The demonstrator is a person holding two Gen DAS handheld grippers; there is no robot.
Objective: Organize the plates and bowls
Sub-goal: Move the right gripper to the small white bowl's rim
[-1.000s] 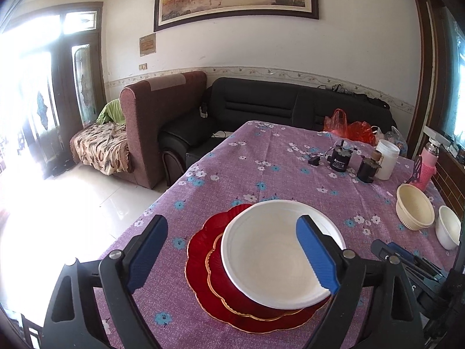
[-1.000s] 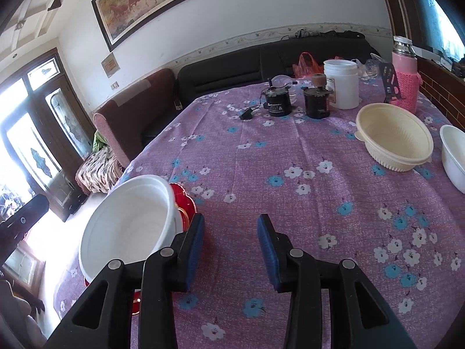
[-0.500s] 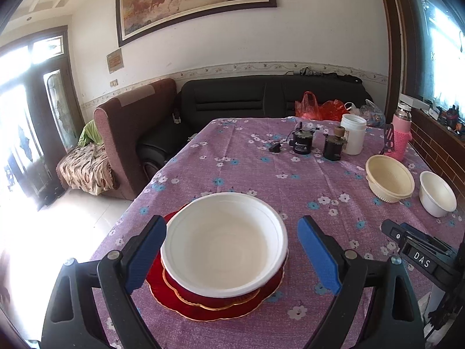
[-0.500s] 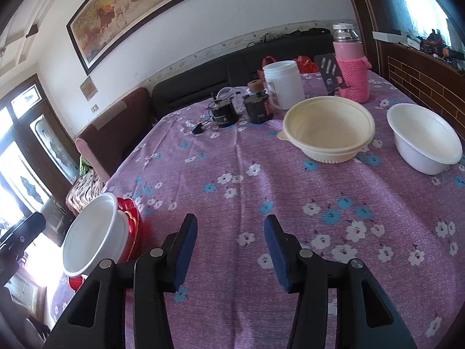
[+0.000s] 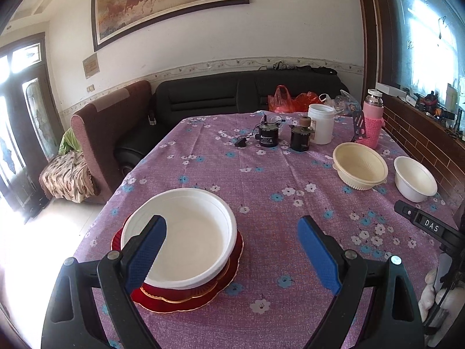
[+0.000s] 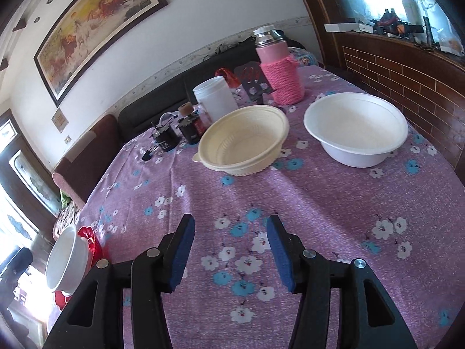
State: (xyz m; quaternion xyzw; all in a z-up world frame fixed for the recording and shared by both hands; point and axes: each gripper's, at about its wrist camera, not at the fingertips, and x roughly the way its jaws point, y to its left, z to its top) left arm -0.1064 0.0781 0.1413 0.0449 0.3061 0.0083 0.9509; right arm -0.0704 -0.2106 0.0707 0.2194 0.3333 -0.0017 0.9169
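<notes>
A wide white bowl (image 5: 189, 232) rests on stacked red plates (image 5: 186, 299) at the table's near left corner; the same bowl (image 6: 65, 261) and red plates (image 6: 90, 241) show small at the left edge of the right wrist view. My left gripper (image 5: 229, 250) stands open and empty, its left pad over that bowl's near rim. A cream bowl (image 6: 244, 142) and a smaller white bowl (image 6: 356, 128) sit ahead of my right gripper (image 6: 229, 250), whose jaws are opening with nothing between them. The cream bowl (image 5: 360, 168) and white bowl (image 5: 415, 179) also lie far right in the left wrist view.
At the table's far end stand a white jar (image 6: 215, 99), a pink-sleeved flask (image 6: 279, 69), two small black devices (image 5: 268, 136) and a black slotted holder (image 6: 255, 83). The purple flowered tablecloth (image 6: 319, 203) covers the table. A brick ledge (image 6: 407, 81) runs along the right; sofas stand beyond.
Both grippers swung to the right. The white bowl on the red plates slid left in both views, while the cream and white bowls came closer and larger. The right jaws widened.
</notes>
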